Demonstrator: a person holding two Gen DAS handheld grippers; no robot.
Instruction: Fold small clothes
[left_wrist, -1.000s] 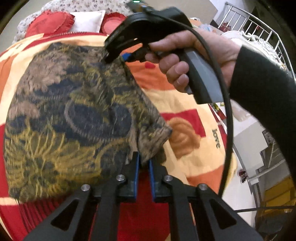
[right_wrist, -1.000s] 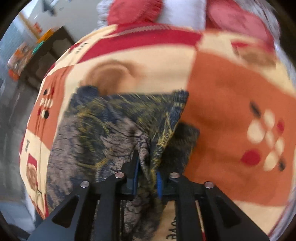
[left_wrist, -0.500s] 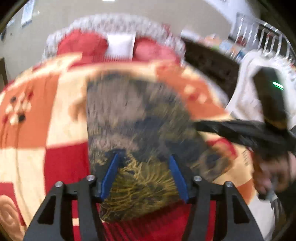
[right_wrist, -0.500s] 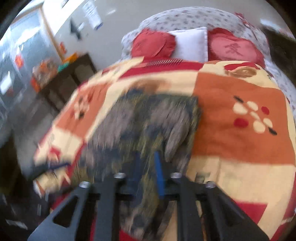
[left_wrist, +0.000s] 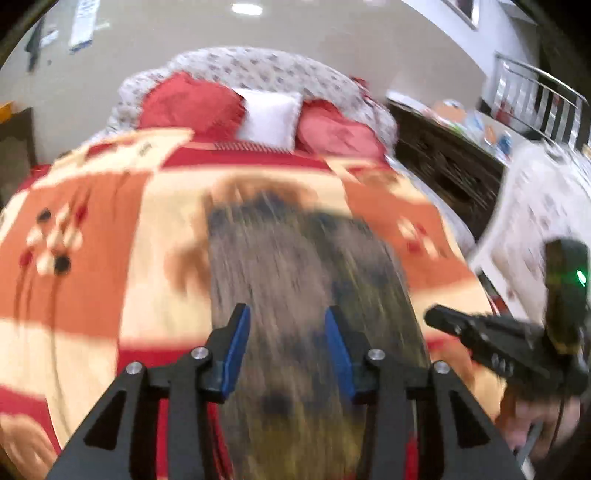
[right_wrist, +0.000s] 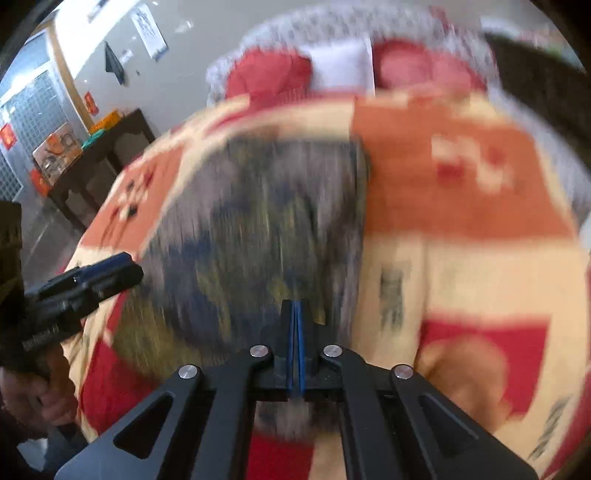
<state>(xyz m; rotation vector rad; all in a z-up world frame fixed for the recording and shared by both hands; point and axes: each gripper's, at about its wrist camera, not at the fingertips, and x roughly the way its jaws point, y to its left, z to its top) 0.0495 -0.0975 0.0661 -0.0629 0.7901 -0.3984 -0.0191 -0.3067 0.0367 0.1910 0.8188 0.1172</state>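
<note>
A patterned cloth (left_wrist: 295, 280) in brown, dark blue and yellow lies flat on the bed, spread lengthwise over a blanket (left_wrist: 92, 266) of orange, cream and red squares. Both views are smeared by motion, so the cloth's edges are hard to make out.

The left gripper (left_wrist: 287, 328) hangs over the near part of the cloth. Its jaws stand apart, have just been closing a little, and nothing is between the blue pads (left_wrist: 236, 343); the cloth lies below them, not pinched. The right gripper (right_wrist: 296, 328) has its jaws pressed together, blue pad against blue pad, and I see no cloth caught in them. It hovers over the near edge of the cloth, close to the cloth's right side.

Each gripper shows in the other's view, held in a hand (right_wrist: 44, 398) at the side of the bed. A small green light (left_wrist: 580, 276) glows on the right one.

The blanket carries dark lettering (right_wrist: 391, 295) on a cream square, too blurred to read. White lettering on the left gripper's body is also unreadable.

At the head of the bed sit two red cushions (left_wrist: 192, 107) with a white pillow (left_wrist: 269, 114) between them. A dark side table (right_wrist: 92, 158) stands left of the bed.
</note>
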